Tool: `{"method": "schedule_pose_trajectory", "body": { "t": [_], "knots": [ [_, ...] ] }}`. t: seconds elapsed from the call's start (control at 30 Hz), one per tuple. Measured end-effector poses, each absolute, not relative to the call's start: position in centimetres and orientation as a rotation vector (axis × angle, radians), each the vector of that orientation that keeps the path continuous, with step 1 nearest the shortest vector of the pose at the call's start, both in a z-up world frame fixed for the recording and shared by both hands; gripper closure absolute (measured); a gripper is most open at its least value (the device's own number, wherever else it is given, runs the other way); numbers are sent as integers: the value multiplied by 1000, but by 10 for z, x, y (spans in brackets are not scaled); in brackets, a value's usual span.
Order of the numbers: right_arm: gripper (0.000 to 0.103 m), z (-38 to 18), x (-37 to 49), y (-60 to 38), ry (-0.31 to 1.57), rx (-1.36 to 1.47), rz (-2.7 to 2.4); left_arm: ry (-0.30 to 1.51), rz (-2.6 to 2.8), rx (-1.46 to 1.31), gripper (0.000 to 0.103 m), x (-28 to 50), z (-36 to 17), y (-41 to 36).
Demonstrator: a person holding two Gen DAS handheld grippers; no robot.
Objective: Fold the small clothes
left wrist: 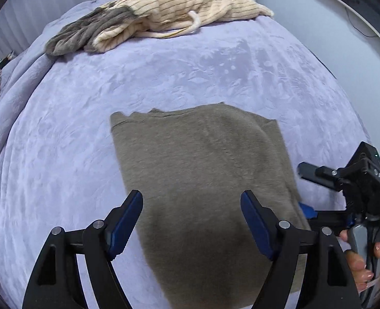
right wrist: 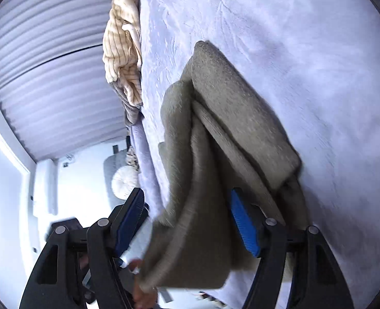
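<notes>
Left wrist view, contents by size:

- Bed: covered by a lavender embossed bedspread, filling most of both views.
- Taupe fuzzy garment: folded into a rough rectangle, lying flat on the bedspread in the near middle of the bed. In the right wrist view its layered edge is lifted off the bed and draped between the right claw's fingers.
- Cream striped garment: crumpled in a heap at the far edge of the bed, well apart from the taupe piece; a grey garment lies bunched against its left end, touching it.
- Left claw: 2 fingers with blue pads, spread wide apart, hovering over the near part of the taupe garment and gripping nothing.
- Right claw: fingers spread apart, folded layers of the taupe garment lying across the gap and resting against the right blue pad; not clamped. Seen from the left wrist view, it sits at the garment's right edge, a hand on its handle.
</notes>
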State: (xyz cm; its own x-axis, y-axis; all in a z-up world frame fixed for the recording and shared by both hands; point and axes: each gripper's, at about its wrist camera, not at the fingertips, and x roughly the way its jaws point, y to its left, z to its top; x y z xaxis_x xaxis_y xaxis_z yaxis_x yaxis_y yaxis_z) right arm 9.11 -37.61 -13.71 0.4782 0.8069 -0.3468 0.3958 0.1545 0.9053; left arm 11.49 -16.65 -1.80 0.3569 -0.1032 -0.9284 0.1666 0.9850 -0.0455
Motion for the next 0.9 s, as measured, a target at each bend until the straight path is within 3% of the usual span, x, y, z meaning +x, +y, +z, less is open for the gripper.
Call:
{"method": "schedule_pose_trajectory", "body": {
  "t": [0.27, 0.3, 0.37, 0.57, 0.73, 0.8, 0.9],
  "knots": [
    [33, -111, 167, -356, 1276, 1119, 481, 1280, 42, -106, 24, 129, -74, -89],
    [39, -109, 168, -351, 1299, 1056, 483, 1281, 45, -115, 24, 129, -79, -87],
    [89, -101, 175, -334, 1355, 867, 459, 1284, 59, -106, 24, 128, -83, -89],
    [89, -36, 171, -332, 1158, 695, 516, 1228, -14, -53, 24, 127, -61, -116],
    [89, -82, 165, -362, 1266, 680, 361, 1265, -52, -4, 23, 132, -84, -140],
    [87, -110, 160, -375, 1323, 737, 322, 1269, -34, 4, 14, 133, -92, -142],
    [83, -116, 146, -394, 1315, 837, 297, 1276, -45, -7, 14, 133, -88, -138]
  ]
}}
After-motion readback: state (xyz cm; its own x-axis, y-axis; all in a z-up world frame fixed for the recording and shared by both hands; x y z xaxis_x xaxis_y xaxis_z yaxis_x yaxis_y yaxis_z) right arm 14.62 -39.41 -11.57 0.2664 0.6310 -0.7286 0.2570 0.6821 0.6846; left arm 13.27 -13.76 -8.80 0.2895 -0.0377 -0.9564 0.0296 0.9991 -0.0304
